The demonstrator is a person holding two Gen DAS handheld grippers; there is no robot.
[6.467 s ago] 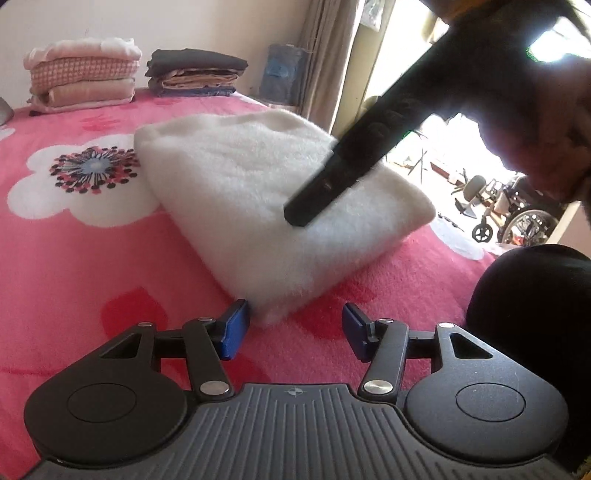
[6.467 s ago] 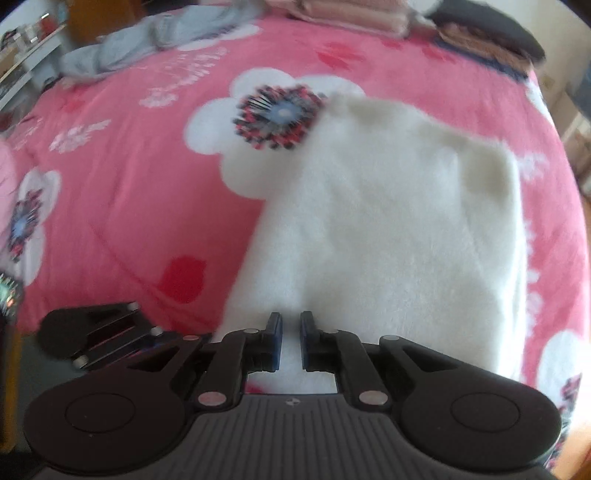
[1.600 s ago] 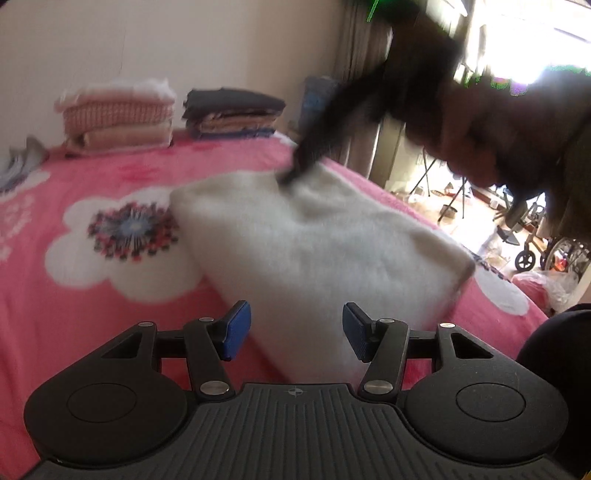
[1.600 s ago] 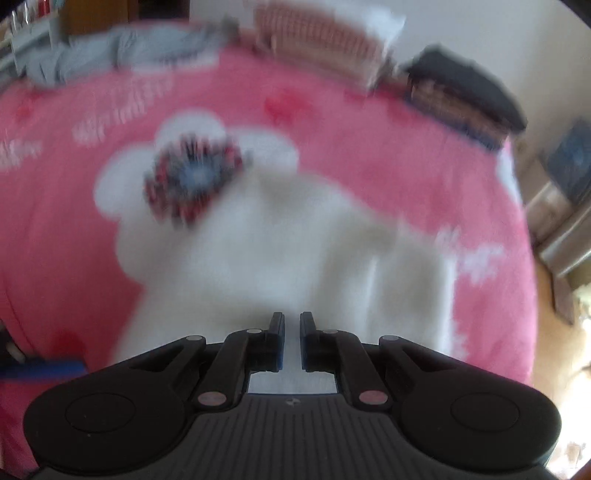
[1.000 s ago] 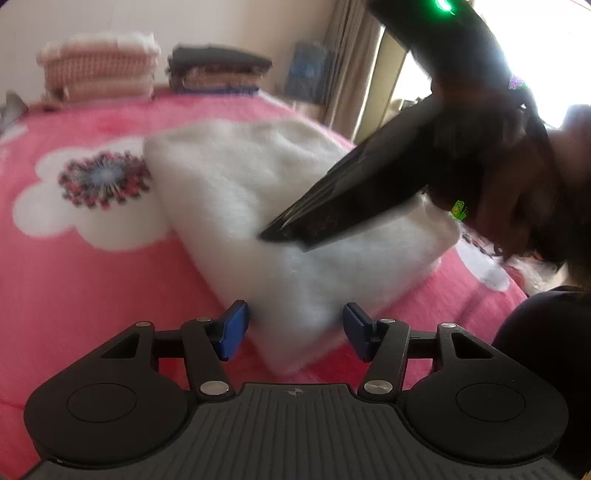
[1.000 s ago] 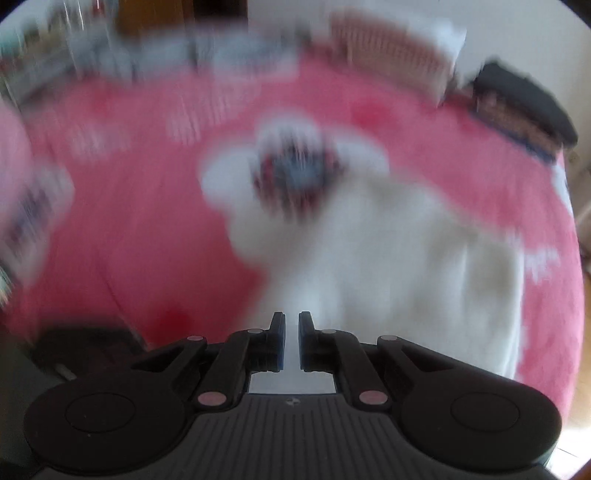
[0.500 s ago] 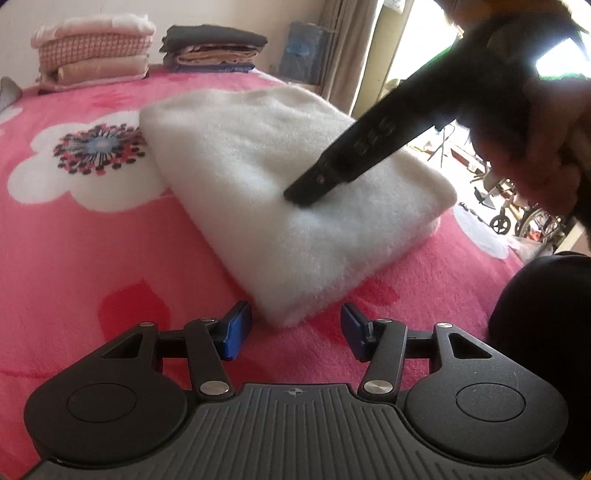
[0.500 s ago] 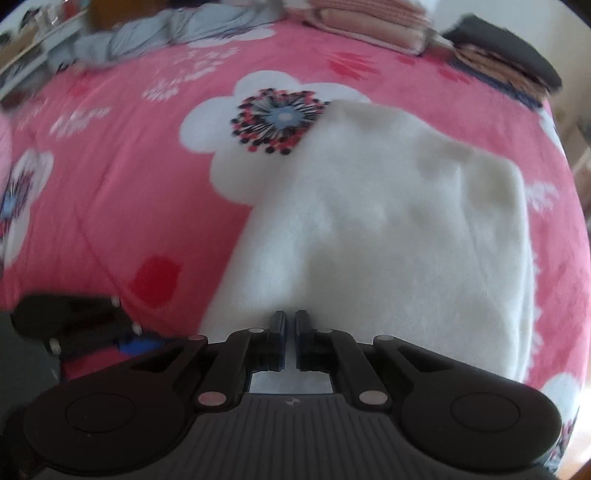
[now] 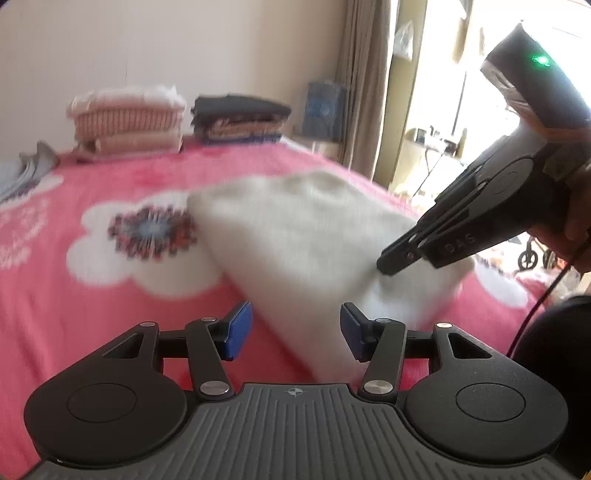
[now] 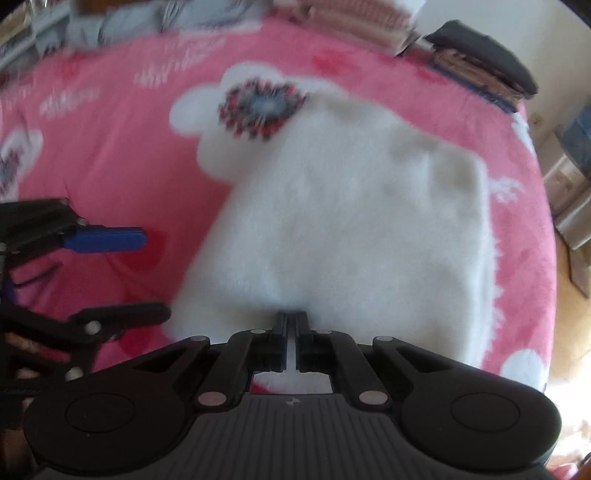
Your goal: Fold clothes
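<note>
A folded white fleece (image 9: 303, 236) lies on a pink flowered blanket (image 9: 74, 295) spread over a bed, one far corner overlapping a large white flower print with a dark centre (image 9: 151, 230), its long side running along the blanket's right-hand edge in the left wrist view. The left gripper (image 9: 295, 328) hangs low at the fleece's near corner, its blue pads (image 9: 240, 328) spread apart either side of that corner without pressing on it; the jaws are released and hold nothing. The right gripper (image 10: 291, 328), held in a person's hand (image 9: 576, 225), points steeply down with its tip touching the top of the fleece near the right end; its jaws are clenched together, and whether any pile is pinched between them cannot be told. At the blanket's far edge, against the wall, stand two stacks of folded clothes: a pale pink one (image 9: 127, 123) and, just beside it, a dark one (image 9: 240, 118). Grey garments (image 10: 122, 22) lie loose at the far left corner. Both views are blurred.
</note>
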